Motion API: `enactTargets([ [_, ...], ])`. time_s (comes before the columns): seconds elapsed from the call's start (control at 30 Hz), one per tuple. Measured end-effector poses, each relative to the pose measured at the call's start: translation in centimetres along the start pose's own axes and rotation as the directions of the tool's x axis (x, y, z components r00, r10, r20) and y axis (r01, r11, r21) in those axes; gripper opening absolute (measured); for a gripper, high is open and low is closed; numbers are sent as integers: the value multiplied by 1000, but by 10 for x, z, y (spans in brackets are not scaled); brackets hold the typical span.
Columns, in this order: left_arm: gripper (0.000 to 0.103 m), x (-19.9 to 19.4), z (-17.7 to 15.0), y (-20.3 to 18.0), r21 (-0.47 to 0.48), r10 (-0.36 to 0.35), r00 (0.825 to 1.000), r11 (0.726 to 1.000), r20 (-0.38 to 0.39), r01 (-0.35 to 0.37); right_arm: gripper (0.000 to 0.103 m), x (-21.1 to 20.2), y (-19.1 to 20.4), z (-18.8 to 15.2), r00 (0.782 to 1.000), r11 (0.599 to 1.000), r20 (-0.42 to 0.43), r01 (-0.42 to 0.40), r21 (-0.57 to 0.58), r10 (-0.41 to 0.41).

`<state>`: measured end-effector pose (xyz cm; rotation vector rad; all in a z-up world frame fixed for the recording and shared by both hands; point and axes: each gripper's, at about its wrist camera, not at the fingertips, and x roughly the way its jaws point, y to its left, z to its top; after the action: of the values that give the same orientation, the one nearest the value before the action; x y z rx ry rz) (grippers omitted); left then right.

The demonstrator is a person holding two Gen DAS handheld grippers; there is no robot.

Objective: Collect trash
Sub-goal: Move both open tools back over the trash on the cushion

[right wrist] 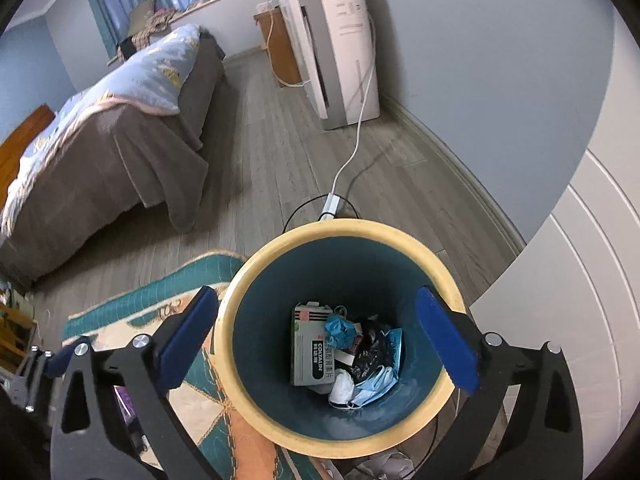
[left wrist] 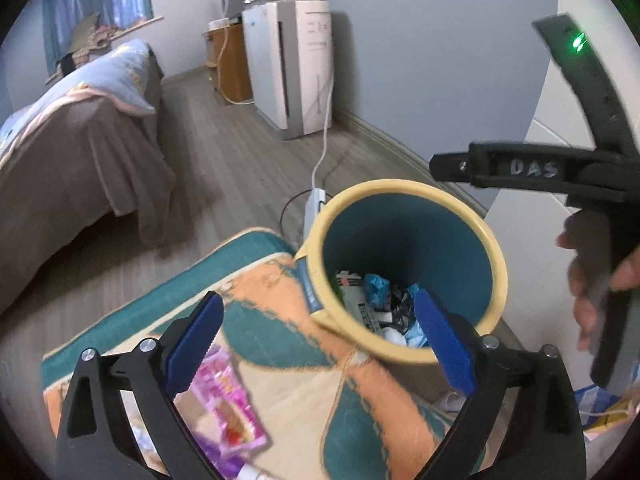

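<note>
A teal trash bin with a cream rim (right wrist: 256, 264) stands on the floor and holds a grey box (right wrist: 310, 350), face masks (right wrist: 374, 388), and blue and black wrappers. My right gripper (right wrist: 320, 340) is open and empty, held right above the bin's mouth. My left gripper (left wrist: 320, 332) is open and empty, over the bin's near rim (left wrist: 400, 188) and the rug. A pink wrapper (left wrist: 224, 404) lies on the rug just below the left finger. The right gripper's body (left wrist: 560, 172) and the hand on it show at the right of the left wrist view.
A teal and orange rug (left wrist: 280, 360) lies left of the bin. A bed with a brown cover (right wrist: 100, 152) stands at the left. A white appliance (right wrist: 340, 48) stands by the far wall, its cord and power strip (right wrist: 332, 204) on the floor behind the bin. More litter (left wrist: 600, 404) lies at the right.
</note>
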<state>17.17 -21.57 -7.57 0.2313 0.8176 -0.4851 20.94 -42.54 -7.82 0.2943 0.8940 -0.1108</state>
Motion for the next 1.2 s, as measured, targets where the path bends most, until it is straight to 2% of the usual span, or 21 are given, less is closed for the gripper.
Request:
enactTargets([
  [0.2, 96, -43, -11, 37, -50, 46, 999, 998, 20, -45, 97, -6, 29, -1, 1000, 1000, -7, -15, -17, 15],
  [0.37, 97, -80, -22, 73, -75, 120, 992, 990, 23, -118, 97, -16, 72, -7, 1000, 994, -2, -30, -104, 30],
  [0.47, 97, -97, -38, 92, -120, 136, 991, 984, 17, -133, 97, -22, 93, -10, 999, 990, 1, -37, -135, 37],
  [0.73, 97, -117, -77, 136, -232, 187, 982, 955, -8, -184, 97, -23, 147, -29, 998, 971, -43, -46, -233, 37],
  [0.93, 97, -125, -94, 176, -301, 236, 972, 925, -17, -230, 97, -8, 175, -47, 994, 970, -98, -73, -230, 51],
  [1.07, 97, -125, -100, 193, -313, 252, 967, 916, -40, -252, 97, 7, 192, -59, 987, 968, -153, -89, -235, 53],
  [1.2, 97, -126, -103, 205, -309, 276, 960, 911, -39, -274, 97, 27, 209, -73, 980, 956, -199, -77, -281, 21],
])
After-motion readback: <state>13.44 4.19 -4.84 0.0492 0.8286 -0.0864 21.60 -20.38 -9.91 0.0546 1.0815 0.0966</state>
